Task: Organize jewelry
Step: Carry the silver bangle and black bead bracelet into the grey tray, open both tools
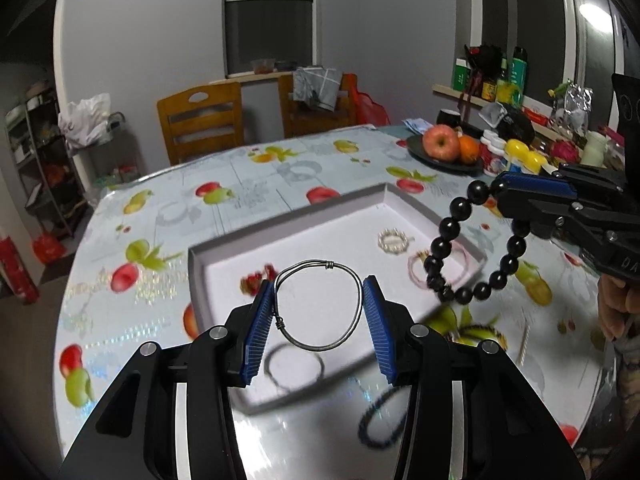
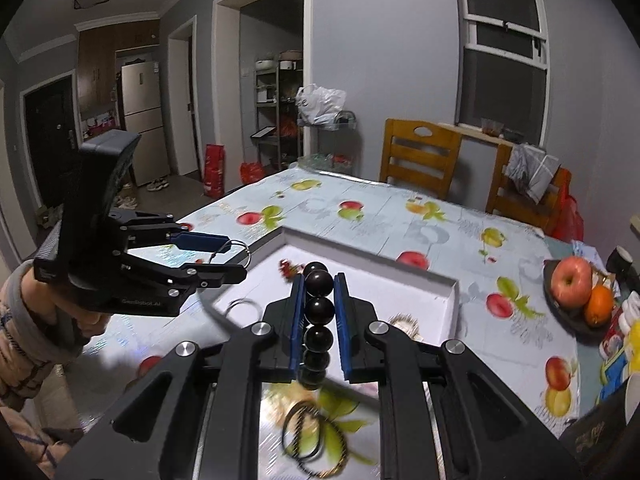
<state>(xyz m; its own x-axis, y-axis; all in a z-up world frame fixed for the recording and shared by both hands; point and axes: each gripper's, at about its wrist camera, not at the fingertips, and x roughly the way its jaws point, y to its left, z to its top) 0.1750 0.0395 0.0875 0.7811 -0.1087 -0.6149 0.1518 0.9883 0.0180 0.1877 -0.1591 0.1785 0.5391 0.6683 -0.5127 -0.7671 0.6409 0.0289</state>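
The left hand-held gripper (image 1: 319, 312) has its blue pads (image 1: 262, 332) pressed against both sides of a thin silver wire bangle (image 1: 318, 306), clamped on it and holding it in the air above the near part of a shallow white tray (image 1: 390, 192); the bangle's shadow falls on the tray floor beneath it. The right hand-held gripper (image 2: 319, 312) is closed on a black beaded bracelet (image 2: 318, 310) — in its own view the beads line up in a column between the blue pads, and in the left wrist view the same bracelet (image 1: 476, 248) hangs as a loop from the pads over the tray's right edge. The tray lies on a worktop (image 1: 168, 208) covered with a fruit-print cloth. Inside the tray, toward its far right part, rest a pale pearl-like bracelet (image 1: 394, 241) and a pink thin bracelet (image 1: 418, 276), with a small red piece (image 1: 256, 280) lying left of the bangle. On the worktop just outside the tray's near edge lies a dark cord bracelet (image 1: 380, 424), blurred; from the right wrist view a dark ring and a gold-toned ring (image 2: 316, 436) lie overlapping there. Beyond the tray's far right corner stands a dark plate (image 1: 444, 160) with an apple (image 1: 440, 142) and an orange (image 1: 468, 148), and wooden chairs (image 1: 200, 120) stand behind the worktop.
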